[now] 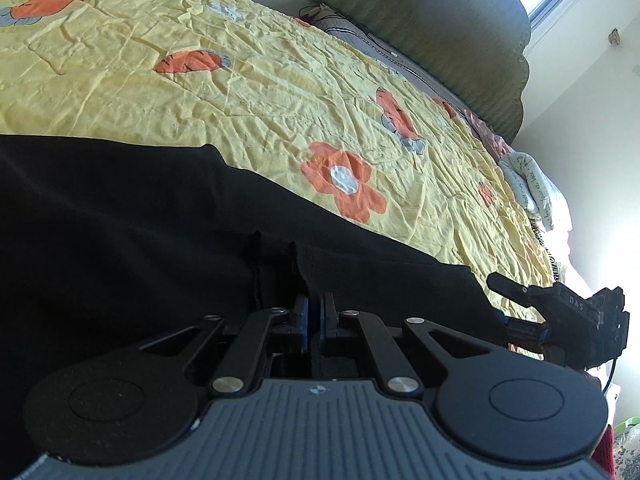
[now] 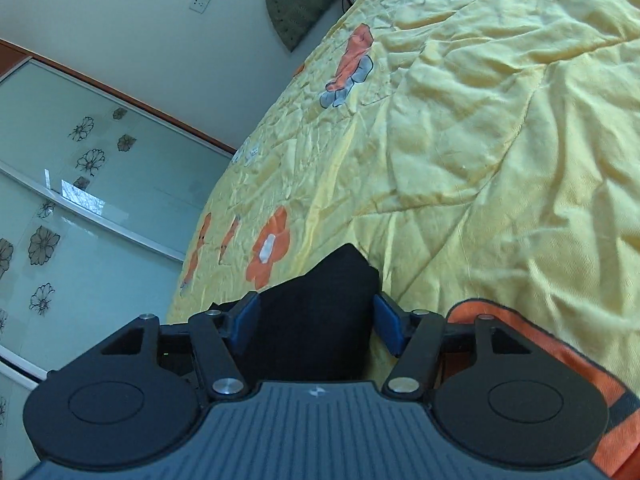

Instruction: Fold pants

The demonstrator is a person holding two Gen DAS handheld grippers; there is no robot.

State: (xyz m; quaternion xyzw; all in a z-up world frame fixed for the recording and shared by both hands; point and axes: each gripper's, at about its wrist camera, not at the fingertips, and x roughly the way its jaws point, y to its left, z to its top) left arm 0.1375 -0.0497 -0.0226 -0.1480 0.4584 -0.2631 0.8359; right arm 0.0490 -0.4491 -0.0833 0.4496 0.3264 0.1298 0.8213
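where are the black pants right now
The black pants lie on the yellow flowered quilt, filling the lower left of the left wrist view, pinched by the left gripper; the right gripper straddles another part.

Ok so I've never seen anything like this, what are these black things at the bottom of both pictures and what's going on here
Those are two hand-held grippers; a person carries one in each hand. A wide-angle camera on each looks forward along its two fingers, so one picture comes from the left gripper and one from the right gripper.

Black pants lie on a bed under a yellow flowered quilt. The left gripper is pinched nearly shut at the pants' edge, apparently gripping the cloth. The right gripper is open, with a corner of the pants between its blue fingers, not yet squeezed. In the left picture it also shows at the right edge. The aim is folding the pants.
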